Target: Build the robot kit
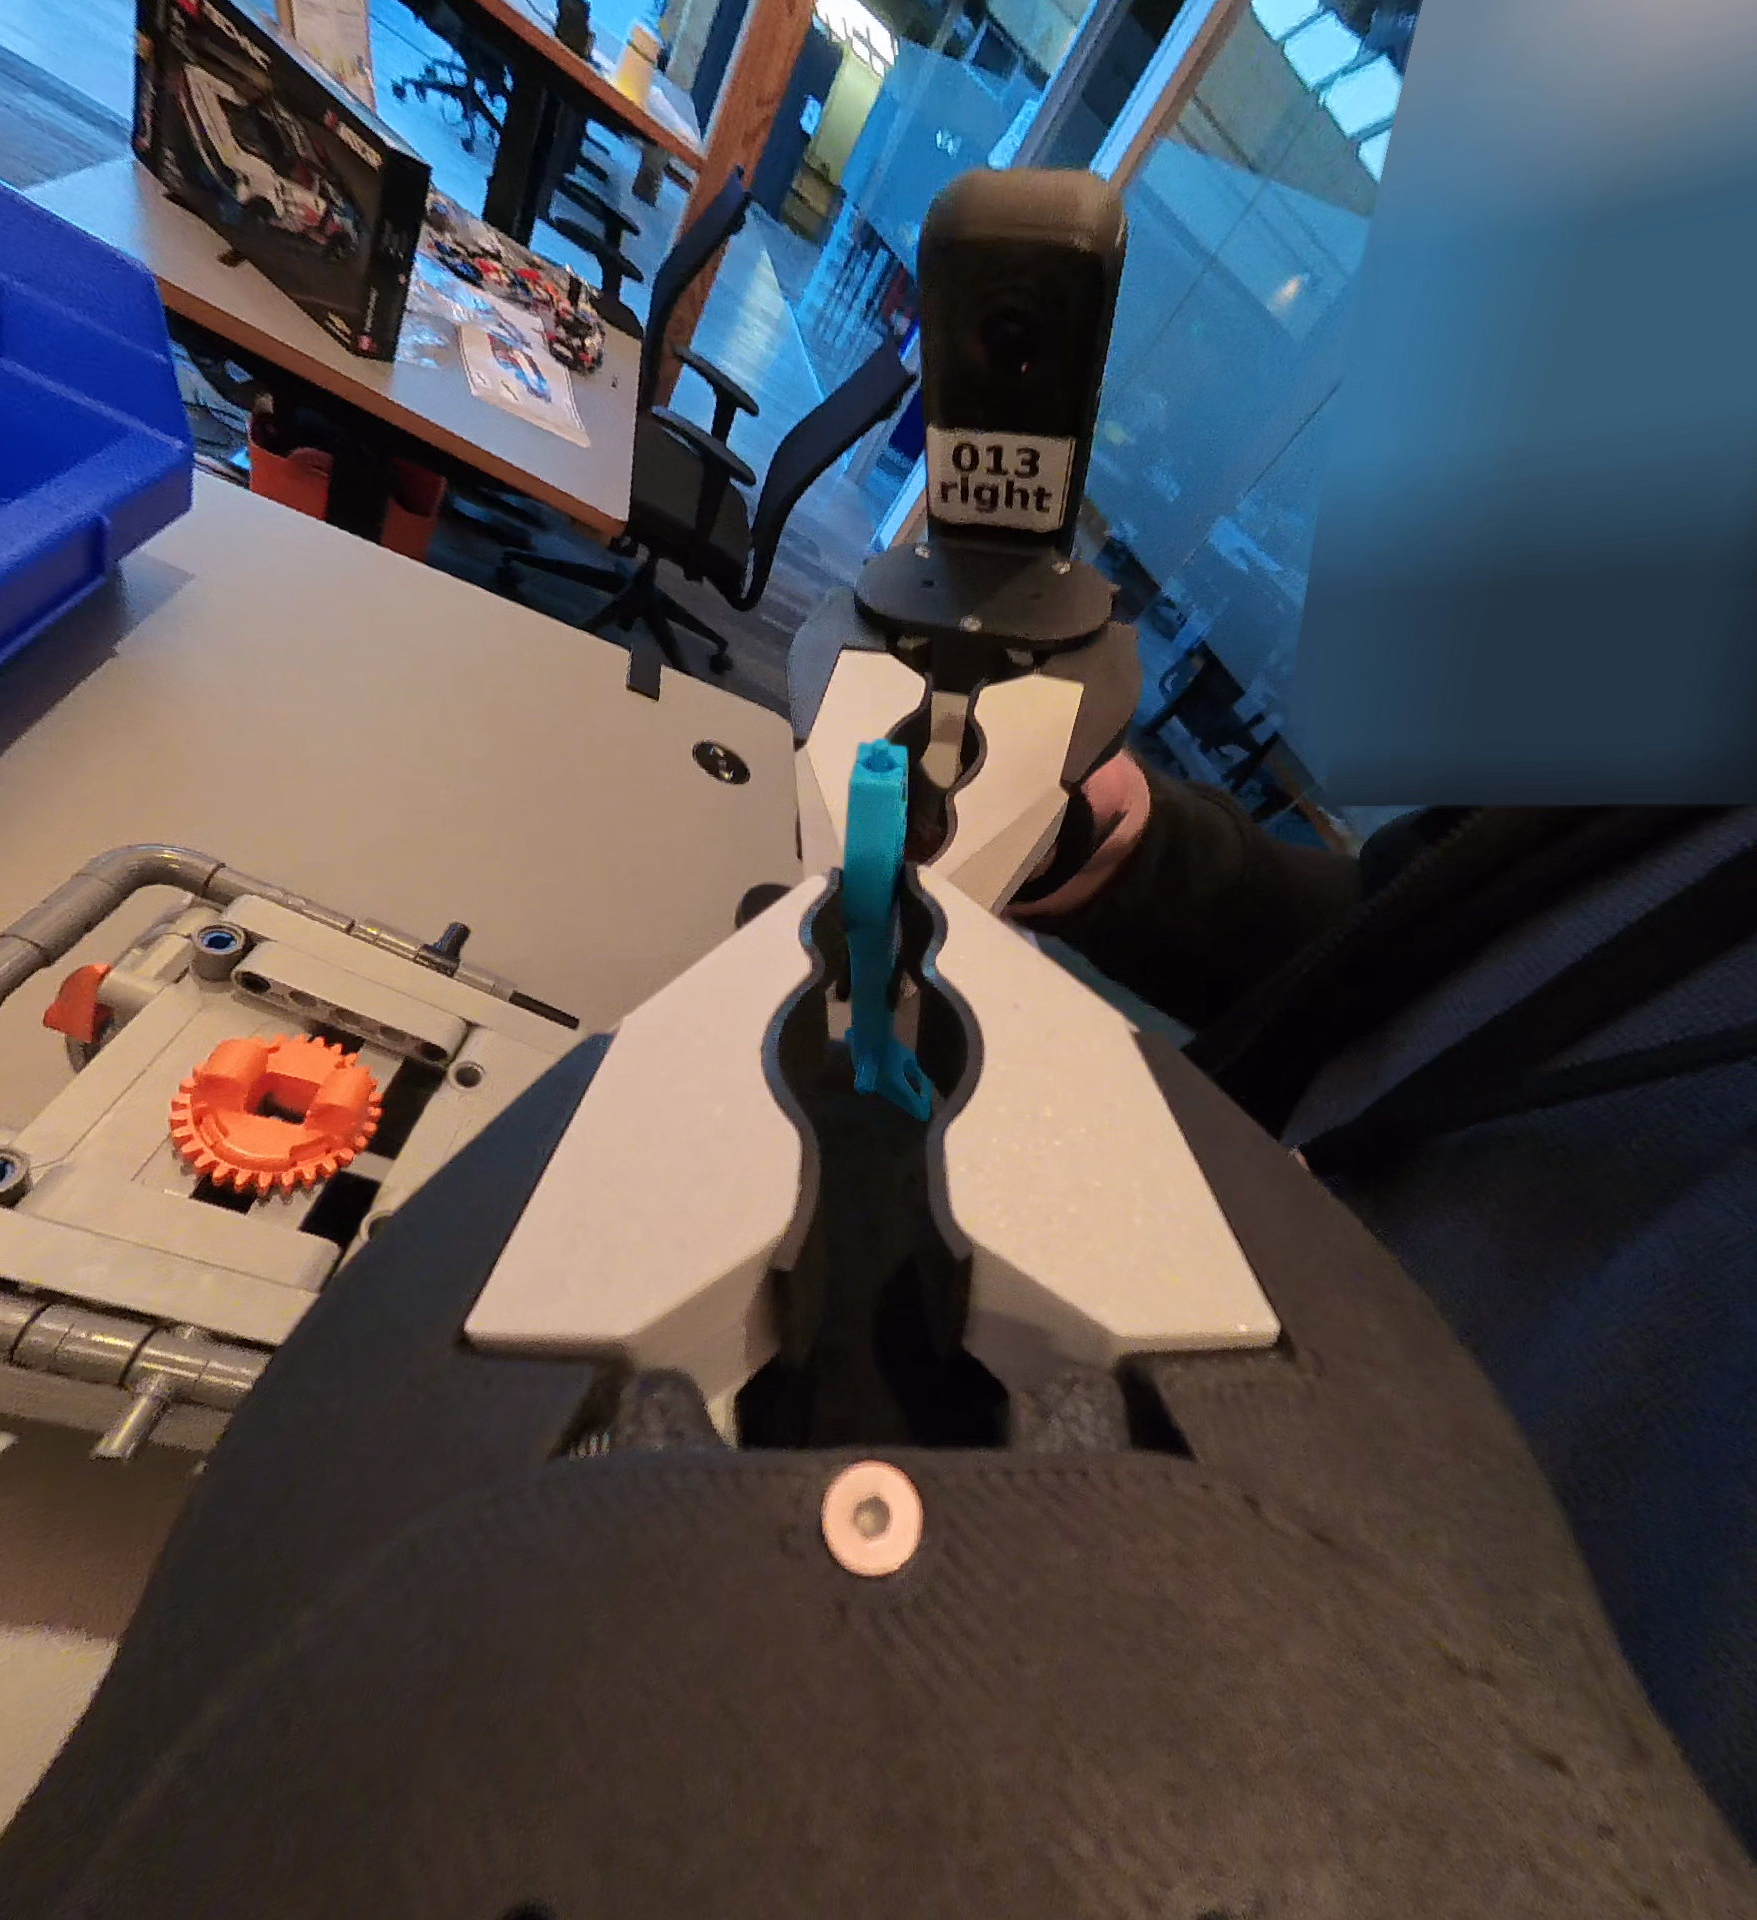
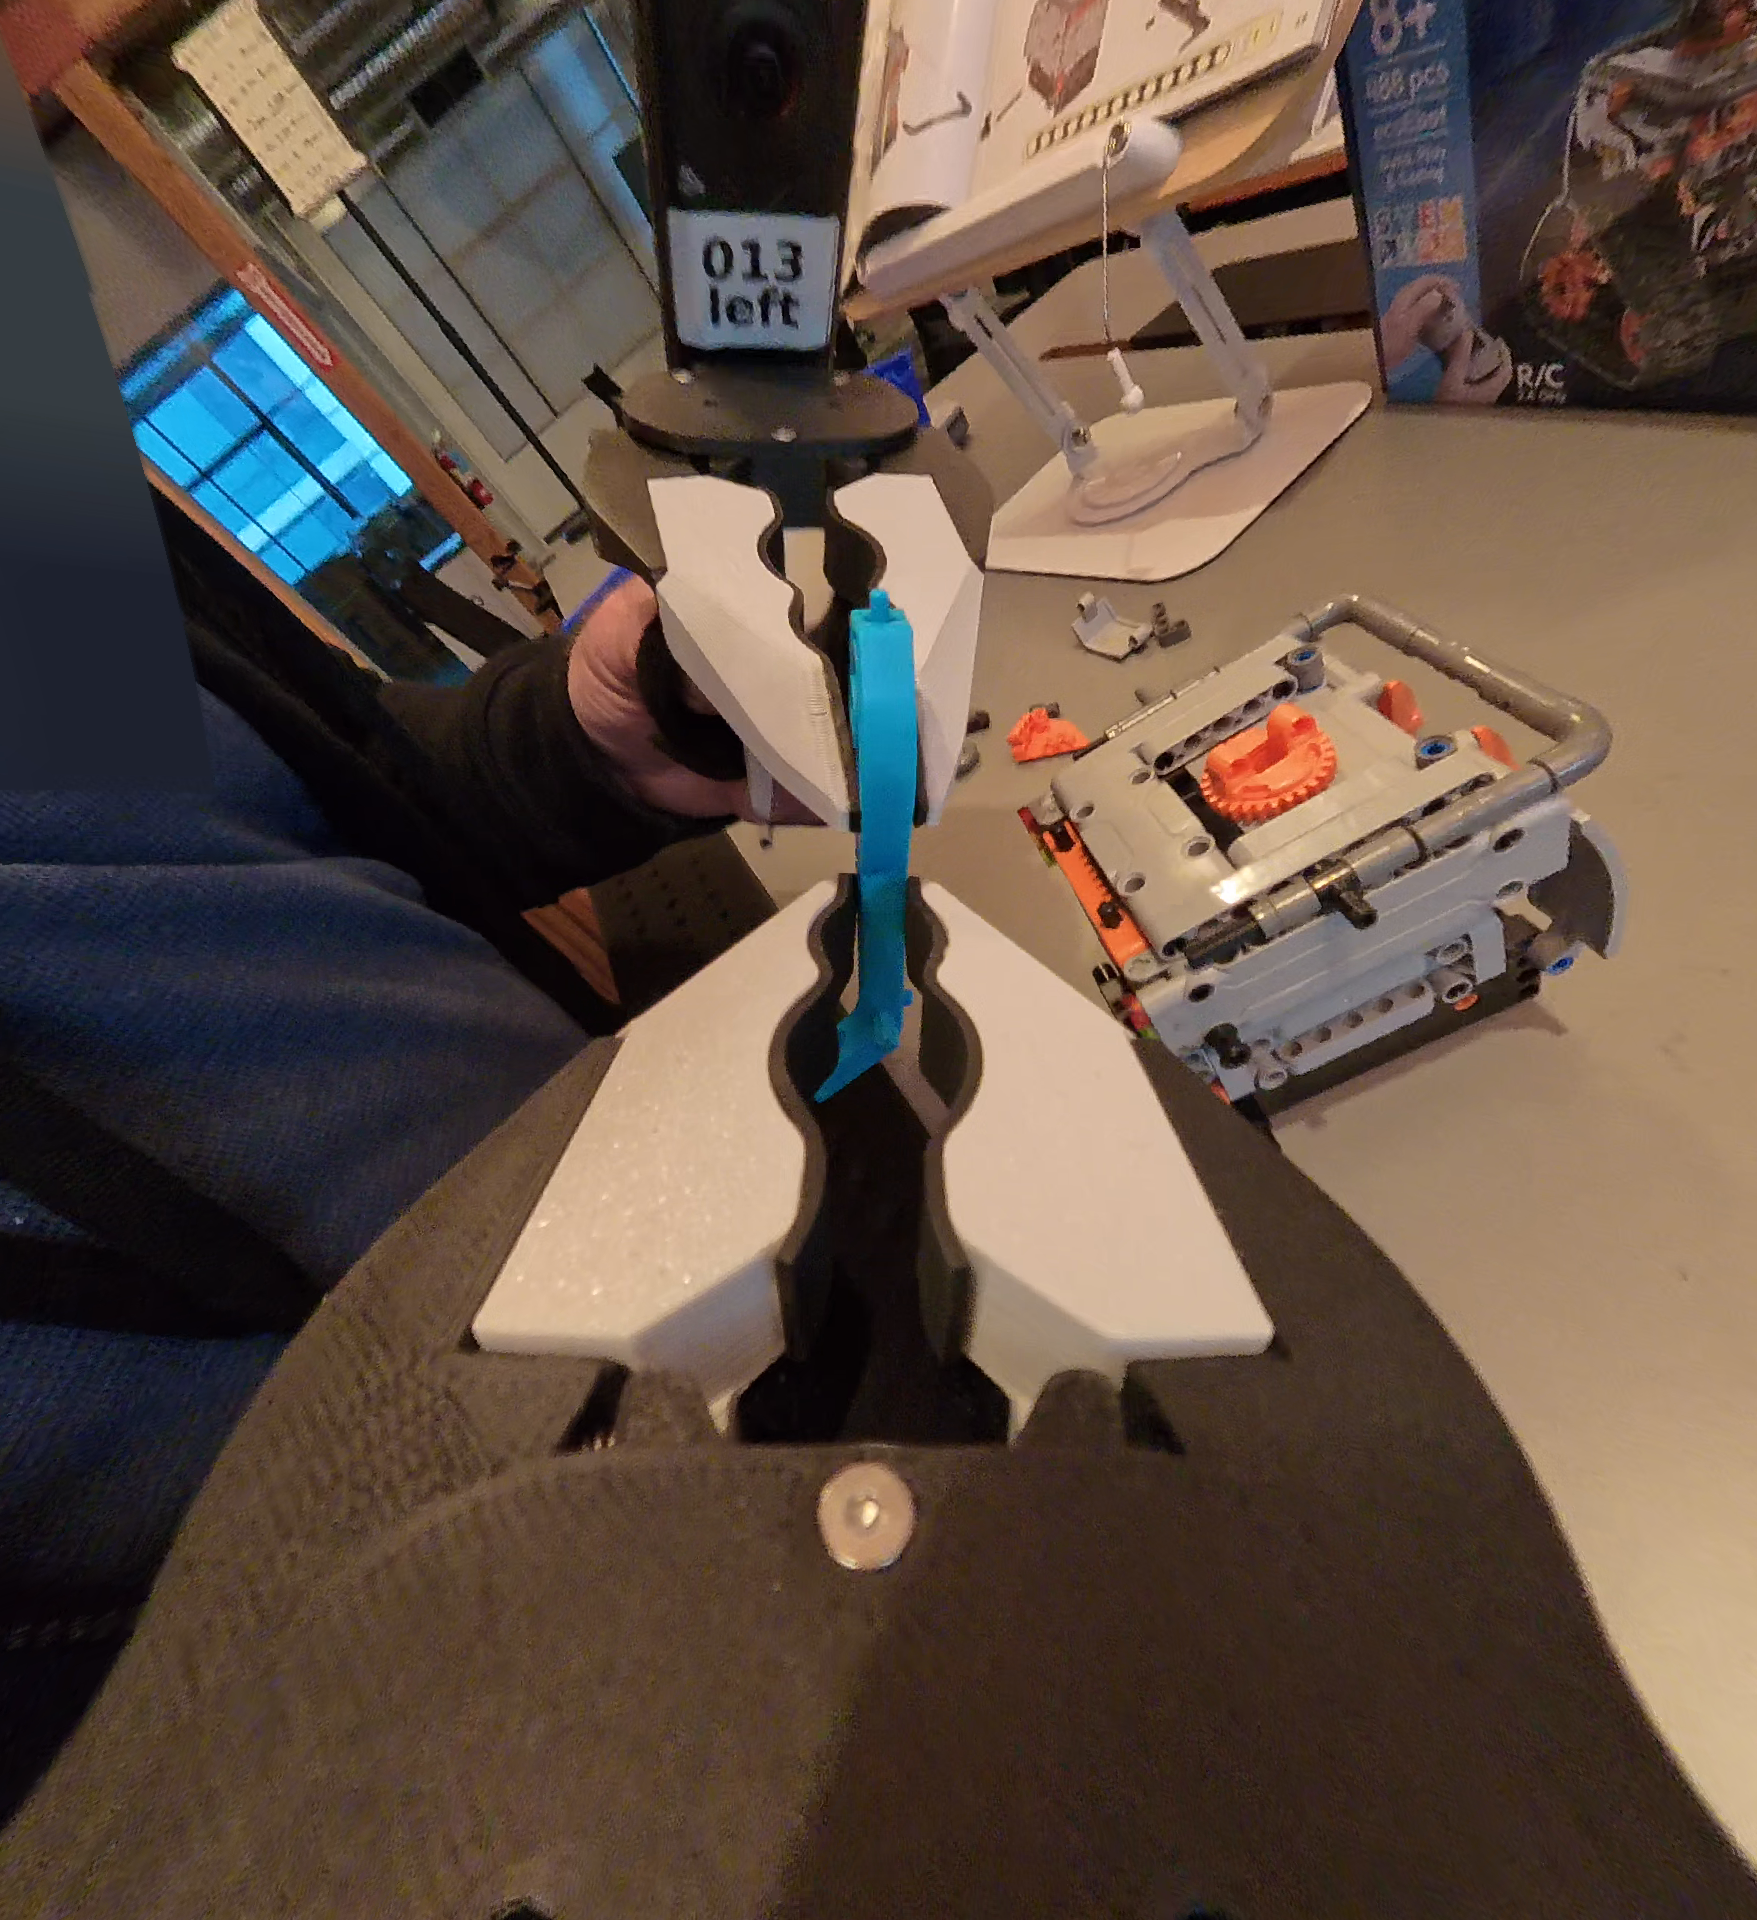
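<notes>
Left gripper [image 1: 869, 894]: clenched on one end of a slim turquoise plastic piece [image 1: 876, 914]; its white fingers [image 1: 687, 1122] pinch the piece at their tips.
Right gripper [image 2: 879, 894]: clenched on the other end of the same piece; the hooked turquoise end lies between its fingers.
Turquoise plastic piece: held in the air between the two grippers, which face each other tip to tip, above the near edge of the counter [image 2: 1476, 1299].
Hands: a hand in a dark sleeve grips the handle of each gripper, seen from the opposite wrist view.
Grey brick model [image 2: 1331, 842]: stands on the counter to one side of the grippers, apart from both; an orange gear [image 2: 1269, 774] sits in its top and a bent grey tube frames one edge.
Loose parts: small orange pieces [image 2: 1040, 732] and small grey pieces [image 2: 1113, 623] lie on the counter near the model.
Background: a white book stand [image 2: 1165, 457] with an open booklet, a blue bin [image 1: 32, 416], and boxed building sets.
</notes>
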The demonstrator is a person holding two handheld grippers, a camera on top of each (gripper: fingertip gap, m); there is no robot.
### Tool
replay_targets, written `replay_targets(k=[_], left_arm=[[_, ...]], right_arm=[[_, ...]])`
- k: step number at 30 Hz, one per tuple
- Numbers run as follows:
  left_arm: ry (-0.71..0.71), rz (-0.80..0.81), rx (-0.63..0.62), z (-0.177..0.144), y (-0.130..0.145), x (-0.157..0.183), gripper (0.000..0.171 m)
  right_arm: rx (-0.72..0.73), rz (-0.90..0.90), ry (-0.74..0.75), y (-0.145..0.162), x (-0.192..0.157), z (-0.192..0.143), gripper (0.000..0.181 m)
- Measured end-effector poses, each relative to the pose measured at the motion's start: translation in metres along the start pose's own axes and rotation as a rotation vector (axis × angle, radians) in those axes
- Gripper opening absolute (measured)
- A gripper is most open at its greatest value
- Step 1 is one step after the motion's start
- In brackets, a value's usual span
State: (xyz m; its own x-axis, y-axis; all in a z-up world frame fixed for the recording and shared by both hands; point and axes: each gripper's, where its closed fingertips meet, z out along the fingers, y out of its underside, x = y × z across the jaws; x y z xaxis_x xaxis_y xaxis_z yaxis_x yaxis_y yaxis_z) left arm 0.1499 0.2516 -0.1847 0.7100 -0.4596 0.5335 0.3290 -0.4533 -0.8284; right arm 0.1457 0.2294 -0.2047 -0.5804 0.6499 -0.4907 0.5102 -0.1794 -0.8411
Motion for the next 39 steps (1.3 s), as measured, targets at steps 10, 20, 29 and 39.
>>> replay_targets(k=[10,20,29,39], left_arm=[[0.02,0.092,-0.254,0.006,0.015,0.009,0.005],[-0.036,0.044,-0.175,0.005,0.017,0.002,0.033],[0.018,-0.073,-0.127,0.014,0.028,0.007,0.004],[-0.189,0.173,-0.424,0.01,0.044,-0.014,0.005]], right_arm=[[-0.11,-0.07,-0.003,0.009,-0.006,0.001,0.006],[0.261,0.02,0.005,-0.032,0.002,-0.027,0.005],[0.271,-0.079,0.024,-0.029,-0.01,-0.027,0.007],[-0.094,-0.255,0.177,-0.007,0.004,-0.022,0.006]])
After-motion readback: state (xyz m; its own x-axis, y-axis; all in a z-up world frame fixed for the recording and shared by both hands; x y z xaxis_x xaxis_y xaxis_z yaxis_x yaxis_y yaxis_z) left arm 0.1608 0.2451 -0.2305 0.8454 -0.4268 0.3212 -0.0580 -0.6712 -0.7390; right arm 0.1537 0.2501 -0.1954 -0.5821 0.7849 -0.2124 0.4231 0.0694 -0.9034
